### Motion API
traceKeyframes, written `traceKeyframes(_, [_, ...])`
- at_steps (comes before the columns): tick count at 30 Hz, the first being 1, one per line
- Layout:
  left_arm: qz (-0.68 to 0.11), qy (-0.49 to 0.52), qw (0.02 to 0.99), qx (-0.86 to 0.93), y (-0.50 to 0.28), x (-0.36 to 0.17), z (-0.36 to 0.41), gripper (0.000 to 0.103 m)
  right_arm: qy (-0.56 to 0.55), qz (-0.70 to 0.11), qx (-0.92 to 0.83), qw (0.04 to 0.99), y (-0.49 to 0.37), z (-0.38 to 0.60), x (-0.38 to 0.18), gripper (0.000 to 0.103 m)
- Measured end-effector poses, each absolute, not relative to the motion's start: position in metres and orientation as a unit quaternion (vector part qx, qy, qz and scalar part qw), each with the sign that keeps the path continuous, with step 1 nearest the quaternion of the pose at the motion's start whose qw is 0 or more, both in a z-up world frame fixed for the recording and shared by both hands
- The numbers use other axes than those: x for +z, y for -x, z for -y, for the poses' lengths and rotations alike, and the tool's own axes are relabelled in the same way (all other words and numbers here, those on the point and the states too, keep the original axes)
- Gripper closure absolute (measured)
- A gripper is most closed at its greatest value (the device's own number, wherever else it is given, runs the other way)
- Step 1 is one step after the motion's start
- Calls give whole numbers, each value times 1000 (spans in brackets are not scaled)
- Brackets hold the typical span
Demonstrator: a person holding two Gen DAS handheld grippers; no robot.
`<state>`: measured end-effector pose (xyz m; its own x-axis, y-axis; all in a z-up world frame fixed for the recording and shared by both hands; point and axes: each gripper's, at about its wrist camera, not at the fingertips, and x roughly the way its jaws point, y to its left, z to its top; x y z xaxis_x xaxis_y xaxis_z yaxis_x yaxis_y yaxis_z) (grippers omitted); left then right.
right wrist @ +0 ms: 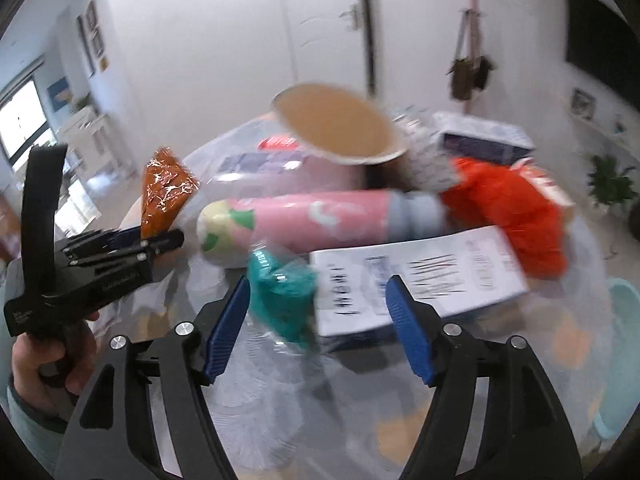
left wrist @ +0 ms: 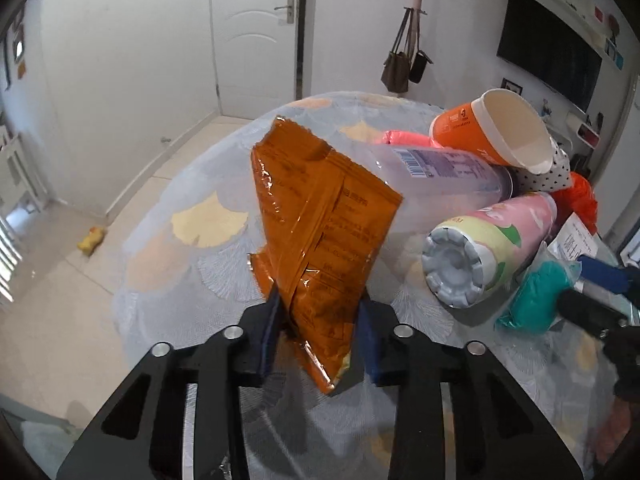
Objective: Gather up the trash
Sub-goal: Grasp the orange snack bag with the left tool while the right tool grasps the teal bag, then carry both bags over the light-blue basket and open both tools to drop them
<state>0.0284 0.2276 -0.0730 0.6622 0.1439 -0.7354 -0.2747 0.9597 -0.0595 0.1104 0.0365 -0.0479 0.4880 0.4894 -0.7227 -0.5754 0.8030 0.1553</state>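
Observation:
My left gripper (left wrist: 318, 300) is shut on an orange snack wrapper (left wrist: 320, 216) and holds it upright above the round table (left wrist: 192, 264). The wrapper (right wrist: 164, 196) and the left gripper (right wrist: 160, 242) also show at the left of the right wrist view. My right gripper (right wrist: 318, 284) is open, its blue pads on either side of a teal item in clear plastic (right wrist: 284, 296), which also shows in the left wrist view (left wrist: 536, 300). An orange paper cup (left wrist: 492, 132) lies on the pile.
A pile fills the table's right side: a pink bottle (right wrist: 312, 220), a clear bottle (left wrist: 440, 172), a red bag (right wrist: 504, 208), a white printed box (right wrist: 420, 280) and a tissue pack (right wrist: 484, 140). A yellow item (left wrist: 92, 240) lies on the floor. A light blue bin rim (right wrist: 624, 360) stands at the right.

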Motion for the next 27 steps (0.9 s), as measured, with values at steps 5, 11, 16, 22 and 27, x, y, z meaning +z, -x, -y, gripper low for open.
traceKeyframes(5, [-386, 108, 911, 96, -19, -70, -231, 88, 85, -375, 305, 871, -101, -49, -46, 46])
traceKeyframes(11, [-373, 112, 917, 81, -11, -64, -223, 88, 89, -380, 347, 853, -86, -50, -42, 69])
traceKeyframes(16, [-360, 121, 922, 73, -5, -56, -218, 88, 98, -385, 360, 844, -81, -61, -45, 68])
traceKeyframes(22, [-350, 129, 926, 60, 2, -45, -209, 88, 96, -401, 344, 844, -90, -61, -49, 73])
traceKeyframes(27, [-315, 127, 941, 0, 14, -18, -184, 88, 51, -372, 337, 863, -80, -22, -19, 76])
